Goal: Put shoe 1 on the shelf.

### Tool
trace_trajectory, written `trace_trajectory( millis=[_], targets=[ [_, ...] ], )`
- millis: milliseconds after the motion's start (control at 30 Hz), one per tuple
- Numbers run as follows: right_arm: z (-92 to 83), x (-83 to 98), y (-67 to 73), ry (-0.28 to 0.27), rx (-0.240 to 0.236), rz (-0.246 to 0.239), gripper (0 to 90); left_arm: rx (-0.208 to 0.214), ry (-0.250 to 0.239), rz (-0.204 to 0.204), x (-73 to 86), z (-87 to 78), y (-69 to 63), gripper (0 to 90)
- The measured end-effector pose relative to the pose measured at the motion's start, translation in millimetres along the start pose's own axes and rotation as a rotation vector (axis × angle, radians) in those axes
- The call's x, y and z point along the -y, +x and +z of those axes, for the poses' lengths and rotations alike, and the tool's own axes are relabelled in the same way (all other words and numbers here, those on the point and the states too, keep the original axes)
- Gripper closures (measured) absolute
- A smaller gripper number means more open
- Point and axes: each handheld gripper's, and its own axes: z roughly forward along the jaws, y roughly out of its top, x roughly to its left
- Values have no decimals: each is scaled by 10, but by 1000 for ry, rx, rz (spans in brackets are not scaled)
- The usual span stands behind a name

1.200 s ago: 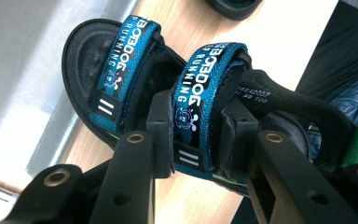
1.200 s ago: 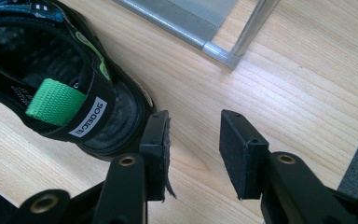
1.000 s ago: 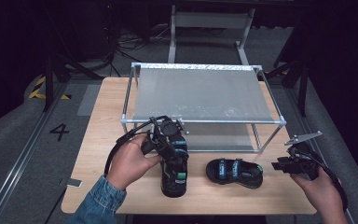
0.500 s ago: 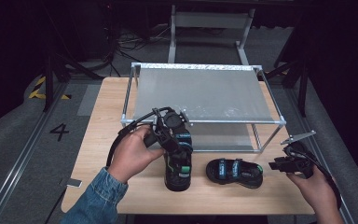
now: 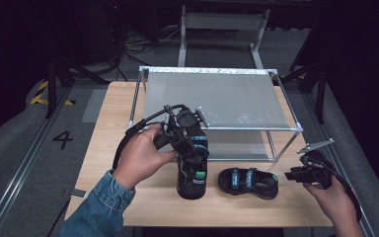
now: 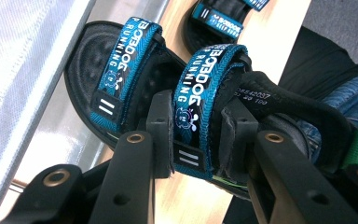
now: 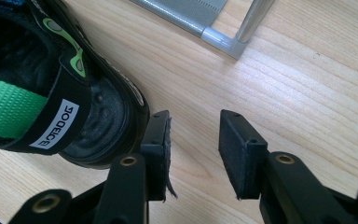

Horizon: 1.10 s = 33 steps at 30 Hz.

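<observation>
In the high view, the left gripper (image 5: 193, 163) is sitting at the centre of the frame, pointing down and clamping a black sandal (image 5: 192, 178) that is standing on end, its lower end seeming to be touching the wooden table (image 5: 128, 126). The left gripper view is showing its jaws pressing on either side of that sandal's (image 6: 135, 88) nearer blue strap (image 6: 200, 100). A 2nd sandal (image 5: 248, 182) is lying flat just right of it, near the lower front edge of the table. The right gripper (image 5: 292, 175) is hovering at the lower right, near that sandal's heel. In the right gripper view its jaws are standing moderately apart with nothing between them, over bare wood beside the sandal's (image 7: 51, 88) edge. A metal rack (image 5: 217, 98) is occupying the middle of the table.
</observation>
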Motion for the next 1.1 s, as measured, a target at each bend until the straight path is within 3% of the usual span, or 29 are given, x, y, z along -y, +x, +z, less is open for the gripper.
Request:
trace_trajectory(
  millis=[400, 467, 833, 1100],
  targets=[
    [-2, 7, -13, -3, -3, 3, 641, 26, 1, 15, -42, -152, -109, 699],
    [-2, 7, -13, -2, -3, 3, 640, 18, 1, 33, -55, -194, -124, 699],
    [38, 15, -20, 2, -13, 5, 640, -12, -11, 25, -124, -411, -145, 699],
    [40, 49, -36, 7, -13, 11, 640, -37, -25, 23, -221, -546, -75, 699]
  ],
)
